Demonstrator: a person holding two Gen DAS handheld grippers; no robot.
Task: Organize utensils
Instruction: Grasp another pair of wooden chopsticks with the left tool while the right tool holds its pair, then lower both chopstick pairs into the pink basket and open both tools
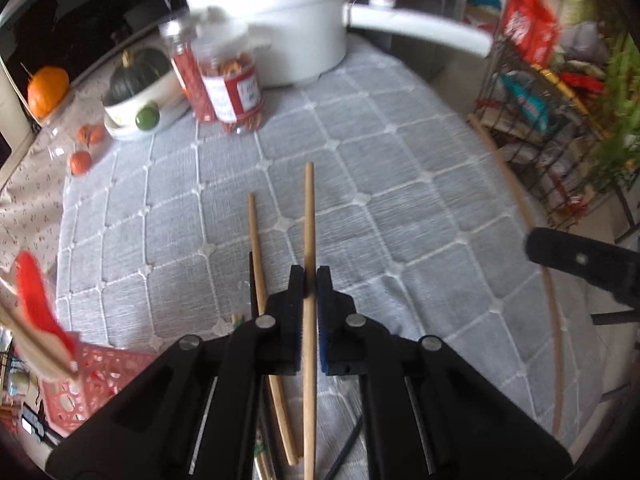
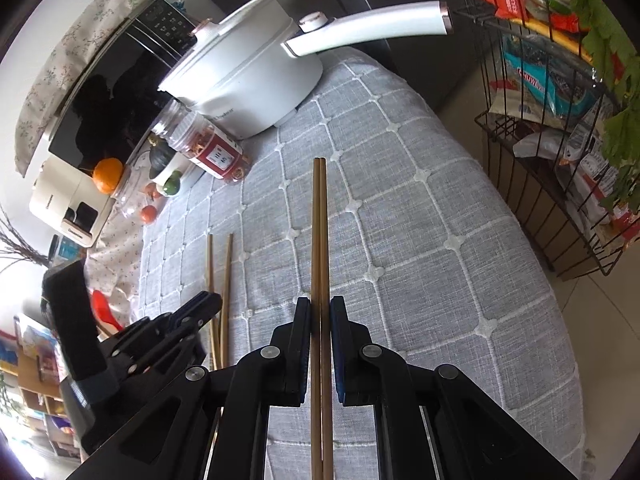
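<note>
My left gripper is shut on a light wooden chopstick that points away over the grey quilted cloth. A second light chopstick lies on the cloth just left of it. My right gripper is shut on a pair of darker brown chopsticks, held side by side above the cloth. In the right wrist view the left gripper shows at the left with the two light chopsticks. A pink basket with a red spoon sits at the lower left.
A white electric pot with a long handle stands at the back of the table. Beside it are a snack jar, a bowl with a squash and small oranges. A wire snack rack stands right of the table.
</note>
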